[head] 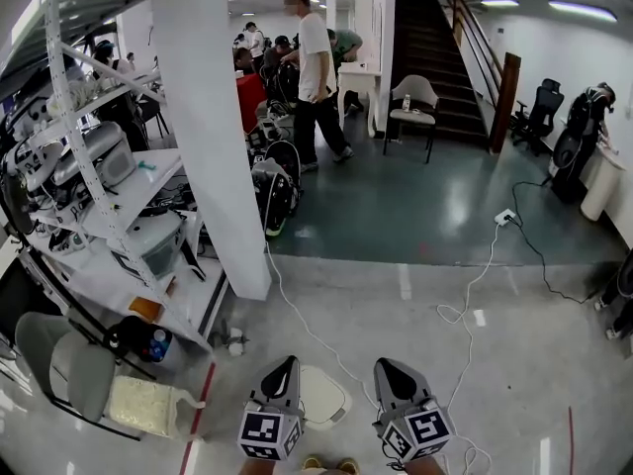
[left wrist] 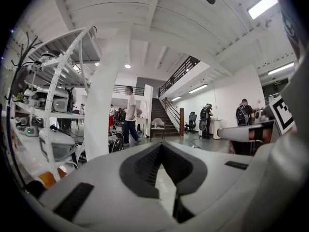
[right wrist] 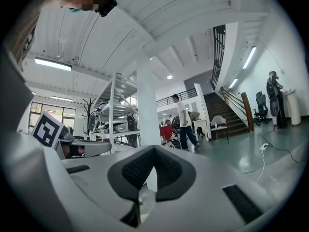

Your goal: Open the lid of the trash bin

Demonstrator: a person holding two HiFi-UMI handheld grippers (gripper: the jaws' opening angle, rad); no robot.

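Note:
A white trash bin (head: 322,397) with its lid down stands on the floor near my feet, seen from above in the head view. It lies between and just beyond my two grippers. My left gripper (head: 288,364) is at the bin's left edge and my right gripper (head: 387,365) a little to its right. Both point forward, held above the floor. In the left gripper view the left gripper (left wrist: 161,147) has its jaws meeting at the tip with nothing held. The right gripper (right wrist: 154,149) looks the same in the right gripper view. Neither gripper view shows the bin.
A white pillar (head: 213,117) rises ahead on the left, beside a cluttered shelving rack (head: 99,196). A grey chair (head: 59,364) stands at the lower left. A white cable (head: 307,327) runs across the floor to a power strip (head: 505,217). A person (head: 315,77) stands farther back near the stairs (head: 435,47).

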